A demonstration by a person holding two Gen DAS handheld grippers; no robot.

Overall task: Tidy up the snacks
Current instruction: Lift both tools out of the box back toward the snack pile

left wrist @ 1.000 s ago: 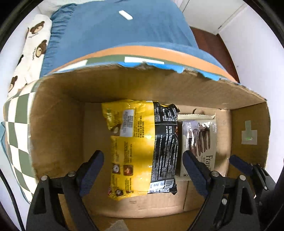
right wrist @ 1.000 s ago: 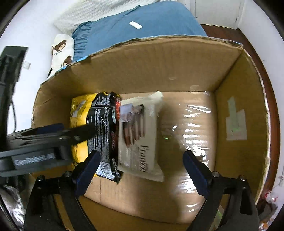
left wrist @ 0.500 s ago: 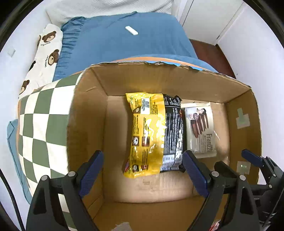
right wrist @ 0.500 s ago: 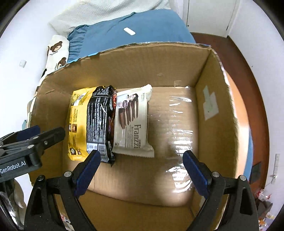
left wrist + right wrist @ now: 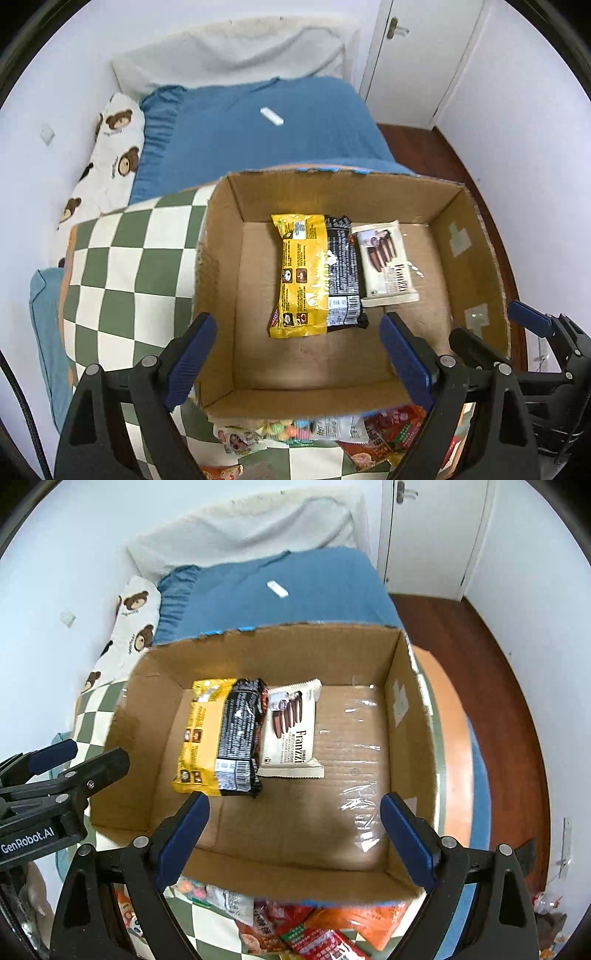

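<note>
An open cardboard box point(image 5: 218, 295) point(image 5: 406, 716) stands on a checked cloth. Inside lie a yellow snack bag point(image 5: 299, 280) point(image 5: 199, 738), a black snack pack point(image 5: 341, 273) point(image 5: 240, 734) and a white Franzzi wafer pack point(image 5: 386, 264) point(image 5: 291, 731), side by side. My left gripper point(image 5: 297, 354) is open and empty above the box's near edge. My right gripper point(image 5: 293, 834) is open and empty, also above the near edge. Loose snack packets point(image 5: 373, 432) point(image 5: 295, 930) lie on the cloth in front of the box.
The green and white checked cloth point(image 5: 122, 280) covers the table left of the box. A bed with a blue cover point(image 5: 258, 140) and a bear-print pillow point(image 5: 110, 155) lies behind. The wooden floor point(image 5: 480, 672) shows to the right. The left gripper shows in the right wrist view point(image 5: 55, 775).
Both grippers have pulled up and back out of the box, so the whole box and the loose packets in front now show. The three packs inside have not moved.
</note>
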